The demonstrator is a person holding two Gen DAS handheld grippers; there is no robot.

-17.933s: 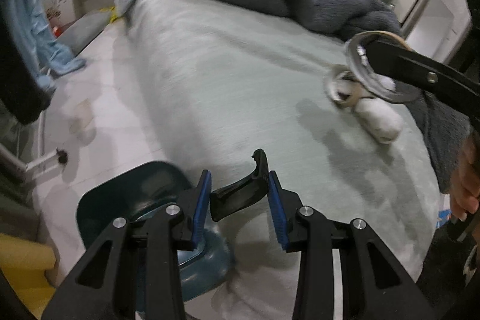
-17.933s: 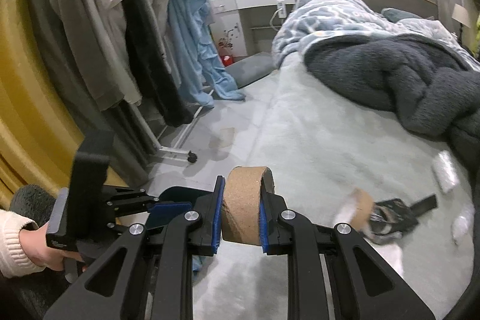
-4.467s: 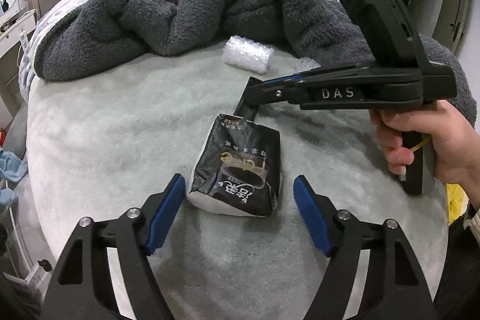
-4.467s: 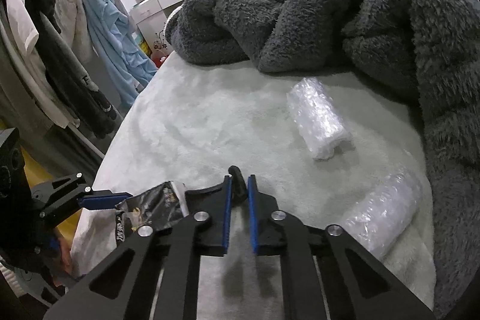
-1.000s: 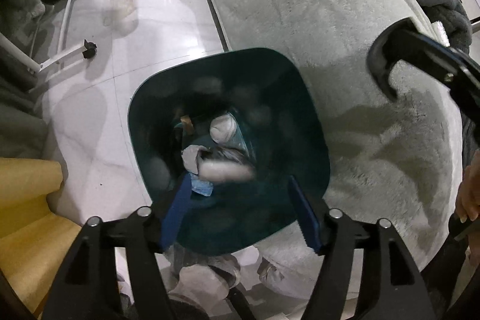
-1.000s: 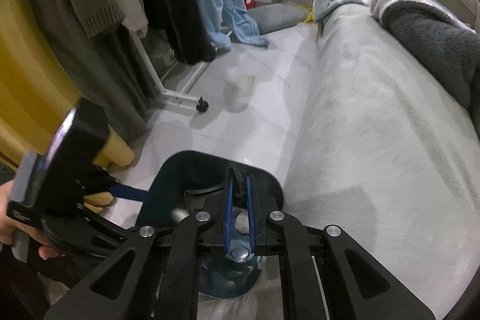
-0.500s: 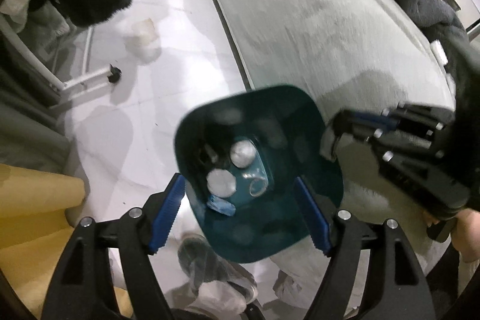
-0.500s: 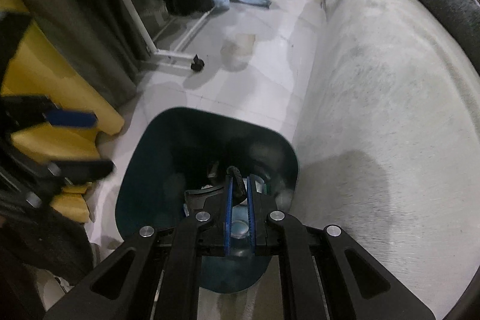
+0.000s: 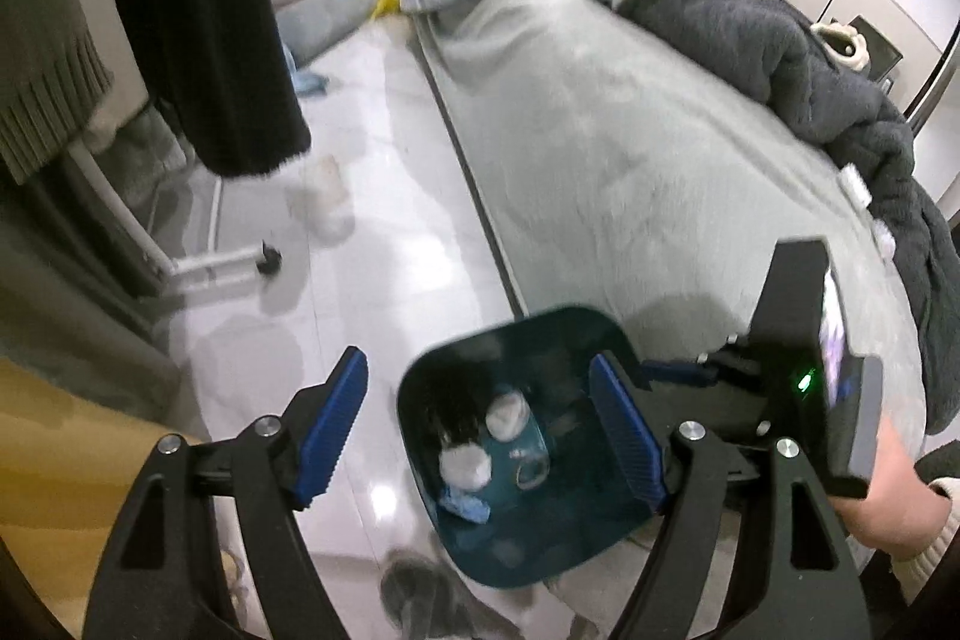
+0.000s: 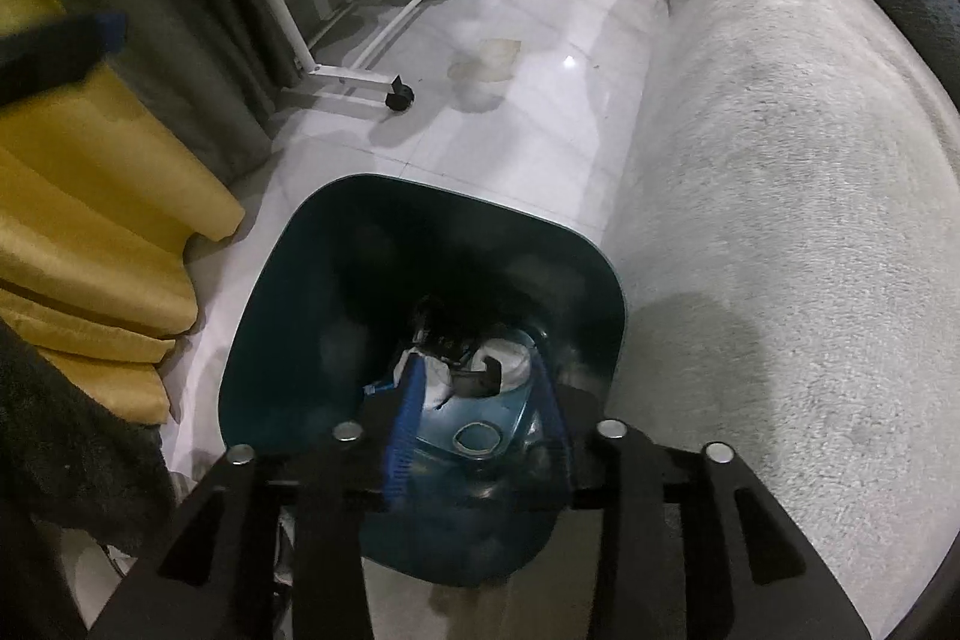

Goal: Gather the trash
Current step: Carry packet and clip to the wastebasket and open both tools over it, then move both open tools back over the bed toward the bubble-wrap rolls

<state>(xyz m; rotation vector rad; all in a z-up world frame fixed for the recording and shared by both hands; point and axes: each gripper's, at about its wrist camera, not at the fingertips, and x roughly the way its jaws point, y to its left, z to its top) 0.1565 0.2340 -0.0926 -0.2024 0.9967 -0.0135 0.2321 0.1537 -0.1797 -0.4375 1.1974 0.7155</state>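
Two grippers are hovering over the teal trash bin (image 10: pixel 270 334) that is standing on the tiled floor (image 9: pixel 384 232) just beside the bed (image 10: pixel 780 196). The right gripper (image 10: pixel 477 421) is hanging directly above the bin's mouth with its jaws now spread apart and nothing between them; half a second ago they were pinched tight on a small black scrap, so that piece has just been dropped in. The left gripper (image 9: pixel 480 436) is staying wide open and empty too, a little higher, having let its dark packet fall a second earlier.

Down in the bin, a heap of trash (image 10: pixel 474 364) is showing: white wads, dark plastic and a blue scrap (image 9: pixel 465 508), all lying at the bottom around a raised disc.

Judging by this, both deliveries of the round are finished. Farther up the bed, next to the grey fleece blanket (image 9: pixel 810 58), two small white bits (image 9: pixel 855 181) are lying against the fabric, probably the plastic rolls not yet gathered. So the job looks mostly done, with another trip to the bed likely needed.
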